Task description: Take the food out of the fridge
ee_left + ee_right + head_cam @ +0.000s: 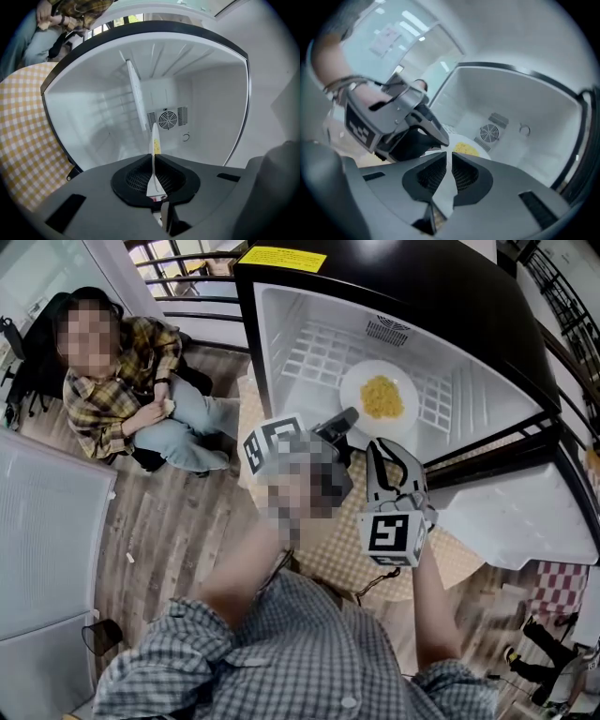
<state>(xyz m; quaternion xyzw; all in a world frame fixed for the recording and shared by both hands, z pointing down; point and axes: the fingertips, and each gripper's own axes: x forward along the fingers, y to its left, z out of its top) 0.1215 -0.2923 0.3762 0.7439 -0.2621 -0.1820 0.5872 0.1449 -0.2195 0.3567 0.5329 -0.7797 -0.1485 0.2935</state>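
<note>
A white plate (354, 390) with yellow food (382, 397) lies on the wire shelf (314, 352) inside the open small fridge (281, 310). My left gripper (349, 418) reaches in and is shut on the plate's near rim. In the left gripper view the plate (153, 136) stands edge-on, pinched between the jaws of that gripper (153, 161). My right gripper (380, 448) holds the rim just to the right. In the right gripper view the white rim (449, 180) sits clamped in its jaws (450, 159), with the food (466, 149) beyond and the left gripper (433, 131) beside it.
The fridge door (525, 512) hangs open at the right. The fridge stands on a yellow checked cloth (356, 559). A person (122, 390) sits on the wooden floor at the left. A fan vent (167, 119) is on the fridge's back wall.
</note>
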